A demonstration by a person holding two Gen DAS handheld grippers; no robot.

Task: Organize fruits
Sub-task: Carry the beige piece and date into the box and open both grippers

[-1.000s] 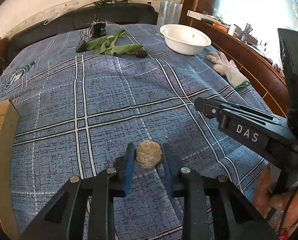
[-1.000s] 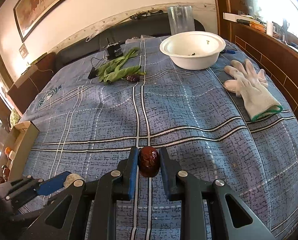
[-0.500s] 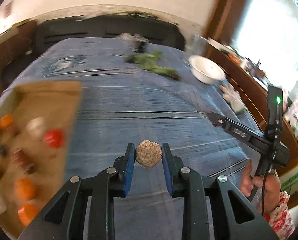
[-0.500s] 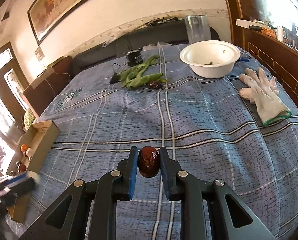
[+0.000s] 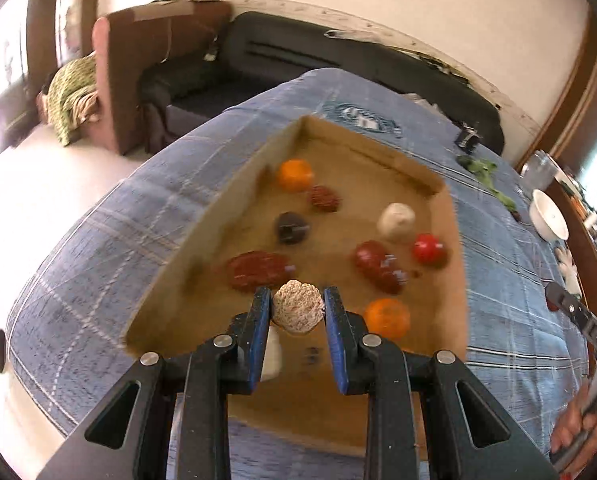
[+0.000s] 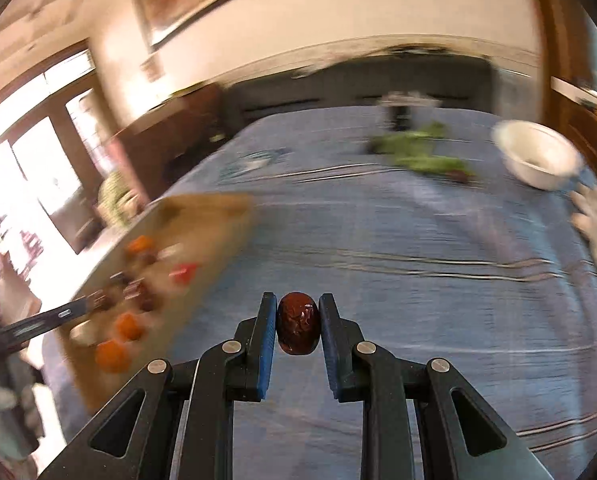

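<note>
Bed: a blue plaid bedspread point(image 5: 98, 280) covers it and carries everything; it is a bed, not a tabletop
Cardboard box: the open shallow cardboard box point(image 5: 202, 236) lies on the bedspread at the bed's edge, directly under the left hand-held gripper in the left wrist view, and blurred at the left in the right wrist view
Box contents: two orange fruits, one at the far corner point(image 5: 295, 174) and one near the gripper, a red round fruit point(image 5: 429, 248), several dark red and brown ones, a pale round one point(image 5: 396, 222)
White bowl: the white bowl point(image 6: 538, 160) stands far across the bed, with green leafy stalks point(image 6: 418, 156) beside it and a small dark fruit just by the leaves
Left hand-held gripper: the left hand-held gripper point(image 5: 297, 312) is clamped on a rough tan ball-shaped fruit point(image 5: 297, 311), held above the box floor
Right hand-held gripper: the right hand-held gripper point(image 6: 297, 324) is clamped on a glossy dark red jujube point(image 6: 297, 323), above bare bedspread, beside the box and not over it
Done, judged: most fruits already sit in the box
Left, judged: release the tan fruit into the box, bring the jujube over and drop it, then fetch the dark fruit by the leaves
Risk, judged: heavy blur in the right view makes the box edge hard to place
</note>
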